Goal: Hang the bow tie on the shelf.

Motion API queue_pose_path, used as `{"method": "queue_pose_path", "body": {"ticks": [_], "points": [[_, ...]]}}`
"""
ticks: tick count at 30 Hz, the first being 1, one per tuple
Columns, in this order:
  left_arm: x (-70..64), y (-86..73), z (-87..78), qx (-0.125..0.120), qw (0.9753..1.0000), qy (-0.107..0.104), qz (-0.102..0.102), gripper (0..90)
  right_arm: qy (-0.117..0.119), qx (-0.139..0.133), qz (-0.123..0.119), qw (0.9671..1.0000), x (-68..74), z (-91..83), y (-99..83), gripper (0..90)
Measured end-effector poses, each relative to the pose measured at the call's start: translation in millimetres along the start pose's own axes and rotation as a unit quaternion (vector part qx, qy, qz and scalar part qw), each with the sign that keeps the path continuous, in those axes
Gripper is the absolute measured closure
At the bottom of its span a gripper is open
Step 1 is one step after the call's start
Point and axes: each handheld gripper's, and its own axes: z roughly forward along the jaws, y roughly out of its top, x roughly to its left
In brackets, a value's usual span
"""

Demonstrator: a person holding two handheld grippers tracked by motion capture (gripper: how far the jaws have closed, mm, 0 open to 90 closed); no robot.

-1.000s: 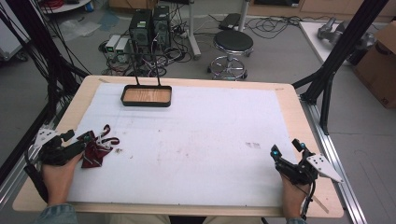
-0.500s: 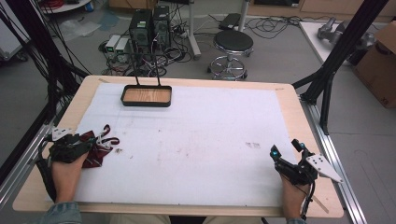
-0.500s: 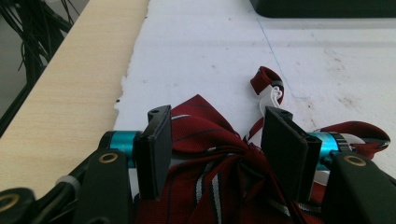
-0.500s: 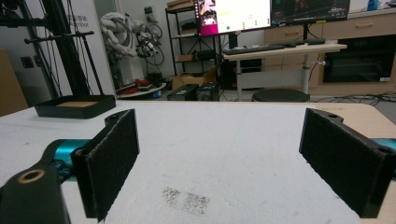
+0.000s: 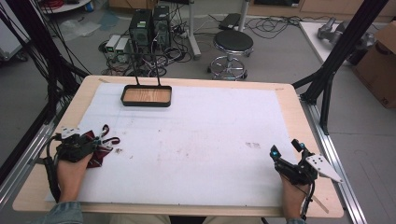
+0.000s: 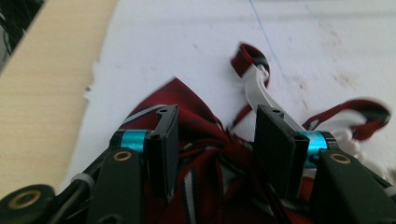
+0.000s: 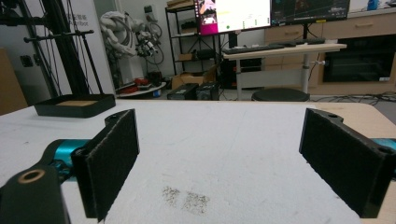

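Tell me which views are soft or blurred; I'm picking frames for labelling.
Left gripper view: the red striped cloth between the jaws is soft, and its strap loop is smeared. Right gripper view: the jaw pads are sharp, the background monitors slightly overexposed. High view: evenly lit, low in detail, with no strong shadows on the white mat.

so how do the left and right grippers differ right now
The left gripper is down over the red striped cloth, fingers either side of a bunched fold; the right gripper has bare white mat between its fingers. The right's gap looks wider. Both are open.
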Motion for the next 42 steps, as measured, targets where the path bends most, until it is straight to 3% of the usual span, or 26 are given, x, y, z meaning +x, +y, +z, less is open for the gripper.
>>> {"method": "queue_pose_path", "body": {"ticks": [3, 6, 11, 17, 23, 28, 32, 37, 39, 42], "points": [[-1.0, -1.3, 1.0, 0.004, 0.9999, -0.011, 0.0, 53.9, 0.0, 0.001, -0.001, 1.0, -0.2, 0.3, -0.2, 11.1], [-2.4, -1.4, 0.8, 0.003, 0.9997, -0.023, 0.004, 64.2, 0.0, 0.001, -0.001, 1.0, -0.2, 0.3, -0.2, 11.1], [-3.6, -1.0, -0.6, -0.002, 0.9996, -0.024, 0.016, 71.0, 0.0, 0.002, 0.0, 1.0, -0.2, 0.2, -0.2, 11.1], [-3.6, 3.3, -10.6, -0.051, 0.9978, -0.032, 0.027, 71.4, 0.0, 0.001, -0.001, 1.0, -0.5, 0.4, -0.2, 11.1], [-2.5, 7.7, -19.7, -0.108, 0.992, -0.06, 0.023, 71.4, 0.0, 0.002, -0.002, 1.0, -0.6, 0.5, -0.2, 11.1], [-1.9, 13.9, -27.6, -0.152, 0.9841, -0.087, 0.027, 71.4, 0.0, 0.002, -0.001, 1.0, -0.6, 0.6, -0.2, 11.1], [-2.6, 18.3, -29.7, -0.164, 0.9805, -0.102, 0.036, 71.4, 0.0, 0.002, 0.0, 1.0, -0.7, 0.5, -0.2, 11.1], [-6.8, 27.7, -32.0, -0.18, 0.9739, -0.12, 0.07, 71.5, 0.0, 0.002, 0.001, 1.0, -1.1, 0.4, -0.2, 11.1], [-7.9, 34.1, -31.2, -0.18, 0.9733, -0.124, 0.07, 71.4, -0.002, 0.001, 0.001, 1.0, -1.5, 0.5, -0.2, 11.1], [-10.1, 45.3, -29.7, -0.188, 0.9697, -0.139, 0.071, 71.4, -0.002, 0.002, 0.002, 1.0, -1.4, 0.3, -0.3, 11.1]]}}
